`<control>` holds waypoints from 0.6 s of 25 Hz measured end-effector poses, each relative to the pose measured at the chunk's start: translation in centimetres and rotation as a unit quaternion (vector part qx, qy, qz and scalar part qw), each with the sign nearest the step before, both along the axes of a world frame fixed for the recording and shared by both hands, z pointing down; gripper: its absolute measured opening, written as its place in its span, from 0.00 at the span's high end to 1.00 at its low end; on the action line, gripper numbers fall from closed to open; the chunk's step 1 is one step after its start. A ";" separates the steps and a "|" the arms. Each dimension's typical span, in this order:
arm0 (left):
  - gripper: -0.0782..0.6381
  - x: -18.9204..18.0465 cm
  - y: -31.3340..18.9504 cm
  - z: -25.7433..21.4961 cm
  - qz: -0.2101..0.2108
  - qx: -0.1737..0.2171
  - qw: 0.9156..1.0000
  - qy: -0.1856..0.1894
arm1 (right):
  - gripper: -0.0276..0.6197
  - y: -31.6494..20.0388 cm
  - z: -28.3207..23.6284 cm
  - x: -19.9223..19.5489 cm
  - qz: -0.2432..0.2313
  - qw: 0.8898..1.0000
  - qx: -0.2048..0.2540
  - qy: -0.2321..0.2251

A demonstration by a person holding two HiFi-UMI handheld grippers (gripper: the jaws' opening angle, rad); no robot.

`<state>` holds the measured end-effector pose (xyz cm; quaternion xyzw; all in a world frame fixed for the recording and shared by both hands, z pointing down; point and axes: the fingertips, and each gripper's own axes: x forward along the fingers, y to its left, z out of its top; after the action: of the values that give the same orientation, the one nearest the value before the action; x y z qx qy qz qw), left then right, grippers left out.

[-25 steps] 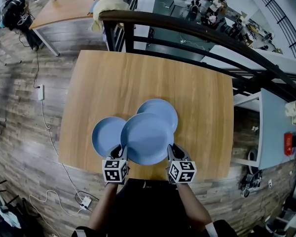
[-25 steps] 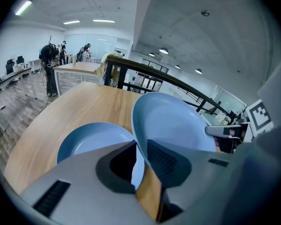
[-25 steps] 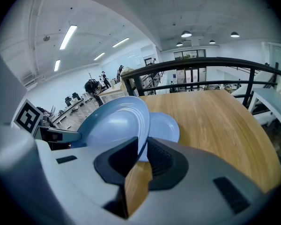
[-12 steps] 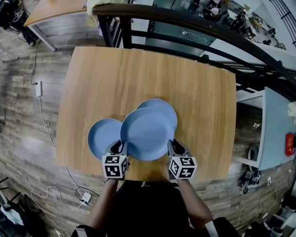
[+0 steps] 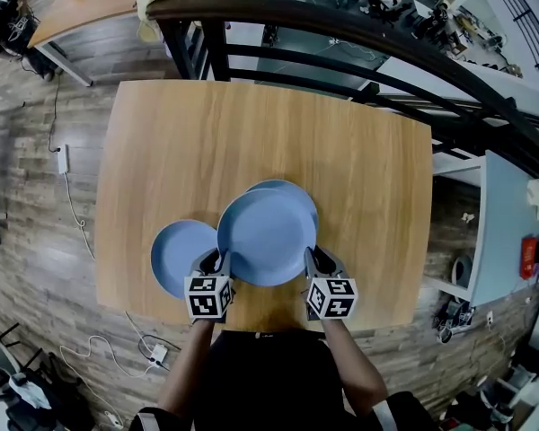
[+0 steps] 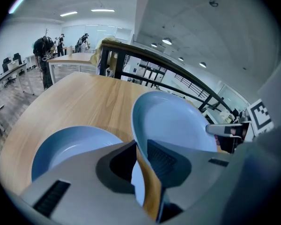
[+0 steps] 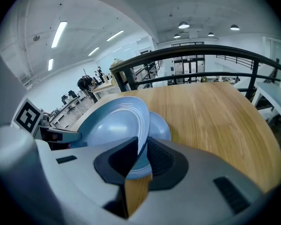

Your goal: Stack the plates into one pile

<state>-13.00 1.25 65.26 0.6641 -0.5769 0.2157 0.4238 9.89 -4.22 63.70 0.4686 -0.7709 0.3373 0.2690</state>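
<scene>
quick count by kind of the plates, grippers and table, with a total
blue plates: 3 (held plate, left plate, far plate)
grippers: 2 (left gripper, right gripper)
wooden table: 1
total: 6

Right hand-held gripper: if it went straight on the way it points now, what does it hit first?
The right hand-held gripper, shut on the rim of the raised round blue plate, aims down at the second round blue plate lying on the wooden table. It would likely meet that plate first, though depth is unclear.
</scene>
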 end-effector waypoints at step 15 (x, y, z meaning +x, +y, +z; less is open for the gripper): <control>0.77 1.6 -2.0 3.2 0.012 -0.039 0.999 0.009 | 0.84 -1.4 3.6 1.8 0.016 0.999 -0.040 0.006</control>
<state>-11.39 -0.75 68.47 0.6557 -0.5566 0.2370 0.4518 11.69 -5.62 67.32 0.4720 -0.7474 0.3692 0.2868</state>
